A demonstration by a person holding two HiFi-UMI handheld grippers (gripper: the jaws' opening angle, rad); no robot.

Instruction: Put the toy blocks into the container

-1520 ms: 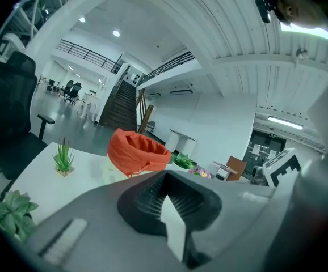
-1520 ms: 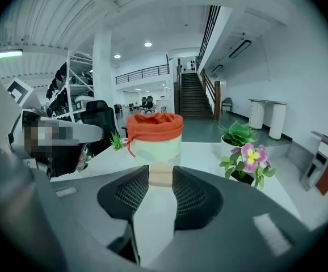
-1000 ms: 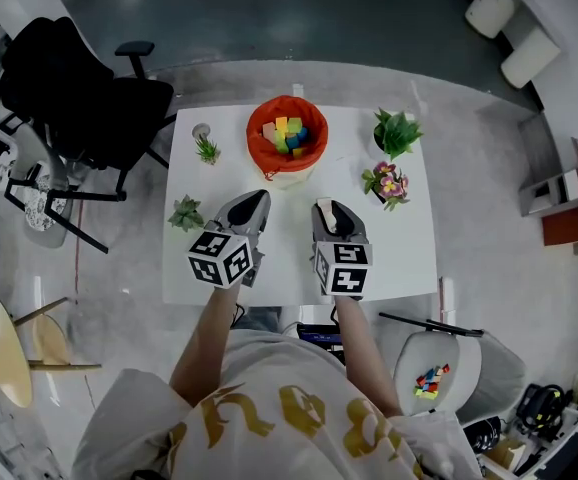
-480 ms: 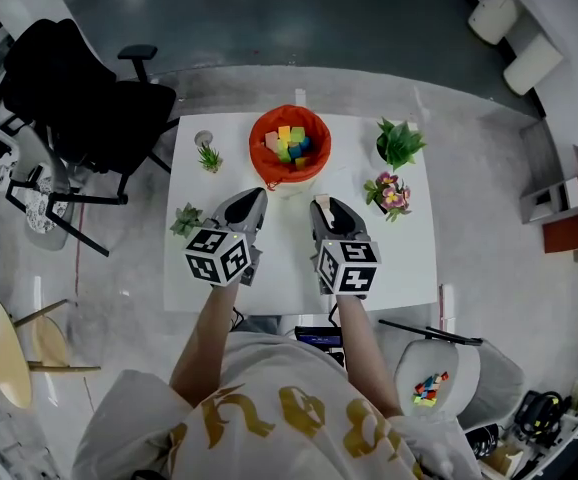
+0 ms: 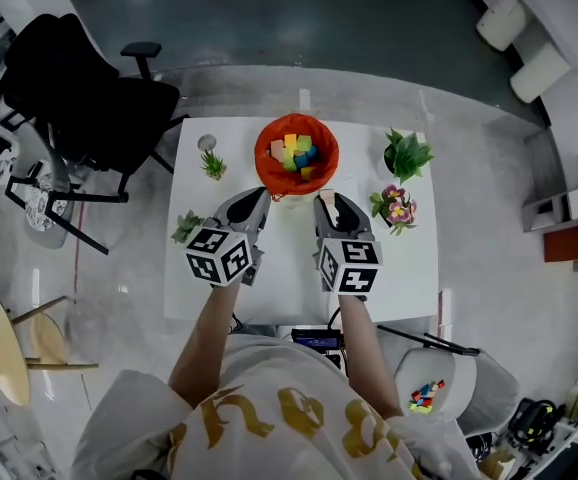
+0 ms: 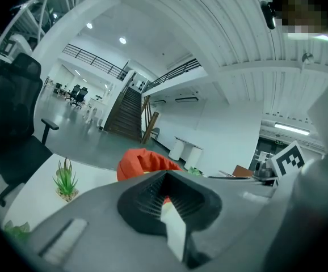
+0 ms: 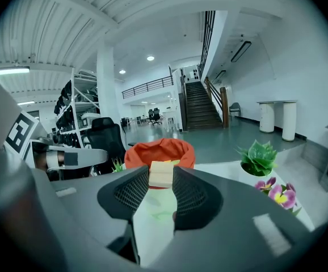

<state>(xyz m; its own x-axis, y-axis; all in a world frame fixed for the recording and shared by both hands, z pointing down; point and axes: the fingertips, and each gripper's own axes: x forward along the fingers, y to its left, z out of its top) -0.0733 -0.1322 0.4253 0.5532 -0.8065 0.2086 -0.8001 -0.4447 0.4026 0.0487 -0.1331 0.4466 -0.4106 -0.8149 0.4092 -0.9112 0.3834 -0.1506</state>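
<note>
Between the pads of my right claw [image 7: 162, 181] sits a pale wooden block [image 7: 162, 172], pinched on both sides, the jaws standing partway open around it. Straight ahead of that claw, just beyond its tips, the orange container [image 7: 159, 151] stands on the white table [image 7: 221, 168], with coloured blocks [image 5: 297, 153] heaped inside. Off to the claw's right are a green succulent [image 7: 257, 156] and, nearer, some pink and yellow flowers [image 7: 280, 194]. On its other side, my left claw [image 6: 165, 194] has its pads drawn together on nothing, and the same container is just ahead of it.
</note>
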